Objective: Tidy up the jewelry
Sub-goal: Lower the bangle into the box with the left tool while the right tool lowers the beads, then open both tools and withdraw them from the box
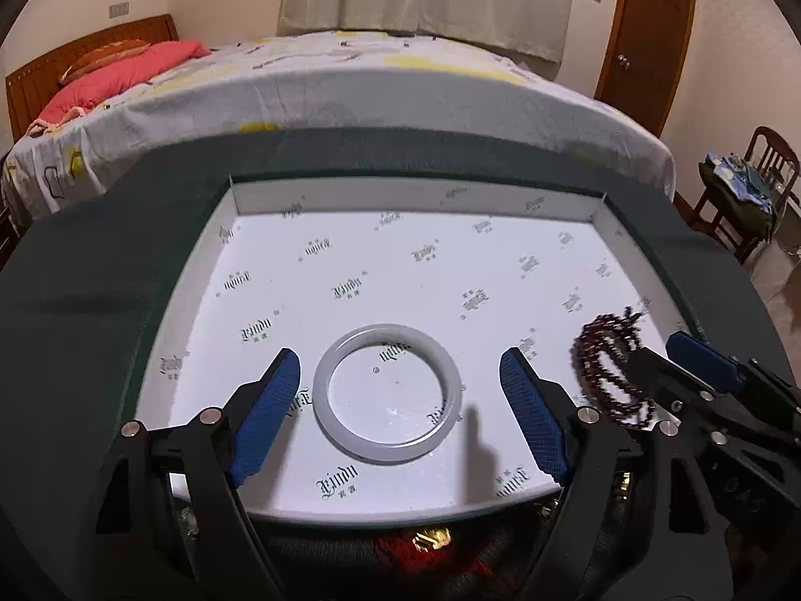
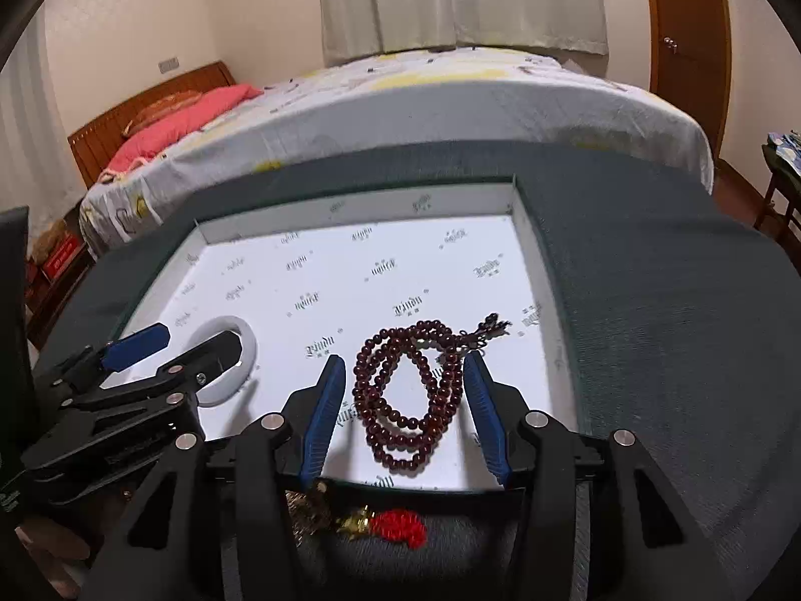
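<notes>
A white jade bangle (image 1: 386,393) lies flat in a shallow white tray (image 1: 400,200) with printed lettering. My left gripper (image 1: 399,363) is open, its blue pads on either side of the bangle, apart from it. A dark red bead necklace (image 2: 408,390) lies coiled at the tray's right. My right gripper (image 2: 404,365) is open around the necklace without touching it. In the right wrist view the bangle (image 2: 240,365) shows partly behind the left gripper. The necklace also shows in the left wrist view (image 1: 608,365).
The tray (image 2: 545,270) sits on a dark green cloth-covered table (image 2: 651,300). A gold ornament with a red tassel (image 2: 385,523) lies on the cloth at the tray's near edge. A bed (image 1: 350,85) stands behind the table, a wooden chair (image 1: 751,185) at right.
</notes>
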Tool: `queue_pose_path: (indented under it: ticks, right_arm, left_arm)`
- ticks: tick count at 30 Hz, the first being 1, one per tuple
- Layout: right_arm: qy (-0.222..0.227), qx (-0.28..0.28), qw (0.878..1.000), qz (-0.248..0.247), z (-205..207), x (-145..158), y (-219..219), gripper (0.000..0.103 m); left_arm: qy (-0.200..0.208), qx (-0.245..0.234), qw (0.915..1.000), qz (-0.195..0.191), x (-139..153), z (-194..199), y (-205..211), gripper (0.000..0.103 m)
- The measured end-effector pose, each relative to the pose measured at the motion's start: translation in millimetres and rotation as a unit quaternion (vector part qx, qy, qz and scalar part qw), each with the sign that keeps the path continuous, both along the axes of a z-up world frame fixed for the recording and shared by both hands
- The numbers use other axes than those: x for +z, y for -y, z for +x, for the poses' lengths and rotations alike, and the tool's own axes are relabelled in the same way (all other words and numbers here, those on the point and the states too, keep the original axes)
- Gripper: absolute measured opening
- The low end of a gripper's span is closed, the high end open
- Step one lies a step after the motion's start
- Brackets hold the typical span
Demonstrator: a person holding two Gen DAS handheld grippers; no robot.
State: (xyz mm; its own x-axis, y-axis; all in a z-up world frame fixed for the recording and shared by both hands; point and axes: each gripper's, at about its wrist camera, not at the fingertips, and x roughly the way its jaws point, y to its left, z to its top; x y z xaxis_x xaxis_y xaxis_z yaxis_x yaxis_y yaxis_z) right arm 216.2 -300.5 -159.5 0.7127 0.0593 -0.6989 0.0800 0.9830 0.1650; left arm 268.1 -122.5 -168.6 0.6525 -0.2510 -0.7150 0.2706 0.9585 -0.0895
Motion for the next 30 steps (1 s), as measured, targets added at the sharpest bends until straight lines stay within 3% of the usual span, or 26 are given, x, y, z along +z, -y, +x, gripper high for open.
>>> queue_pose_path:
  ticks: [5,11,18,26,30]
  right_arm:
    - [0.023,-0.006,1.0,-0.005,-31,15,-4,0.049]
    - [0.04,-0.018,0.999,-0.019,-78,10,-15,0.049]
    - [0.01,-0.001,1.0,-0.02,-108,-15,-32,0.049]
    - [-0.03,0.019,0.999,-0.015,-110,-33,-45,0.048]
    - [-0.032,0.023,0.999,-0.025,-113,-34,-49,0.043]
  left_arm:
    - [0.031,0.01,0.9995,-0.001,18,-22,-11,0.08]
    - [0.062,0.035,0.9975,0.009,27,-66,-33,0.08]
    - [0.05,0.054,0.997,0.024,19,-105,-60,0.08]
    - [0.037,0.075,0.996,0.033,10,-129,-83,0.08]
    - [0.037,0.073,0.996,0.036,7,-136,-83,0.08]
